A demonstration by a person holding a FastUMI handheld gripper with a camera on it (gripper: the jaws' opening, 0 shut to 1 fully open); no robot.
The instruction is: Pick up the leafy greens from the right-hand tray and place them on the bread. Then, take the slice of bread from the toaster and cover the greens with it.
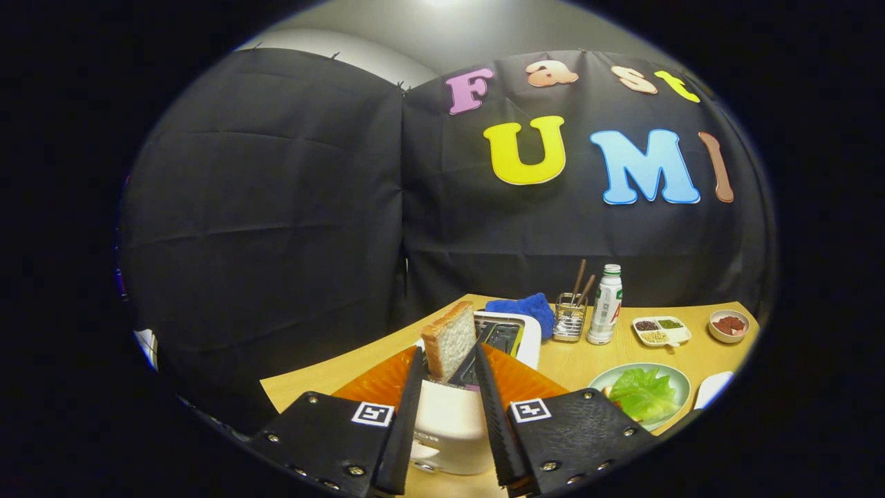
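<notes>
pale crumb and a brown crust mark the slice of bread (449, 340) that we see standing up out of the white toaster (451, 427), tilted a little to one side. our tool (451, 363) has its two fingers (411, 404) spread apart, one on each side of the toaster's top; the slice rises between their tips, and we cannot tell whether either tip touches it. nothing is clamped.

right behind the toaster lies an orange tray (522, 384), and beyond that a white tray (529, 339) with a dark inner part. the leafy greens (643, 393) sit on a pale green plate (681, 387), off to the right of the fingers and well apart from the toaster. something small and reddish peeks out at the left rim of the greens; we cannot tell what it is. a white object (713, 389) lies just beside that plate on its far right.

further back on the wooden table (574, 360) we see a blue cloth (529, 308), a wire holder (570, 319) with brown sticks in it, a white bottle (606, 306) with a green cap just beside the holder, a small divided dish (662, 330) of grains, and a small bowl (729, 326) with something red in it.
</notes>
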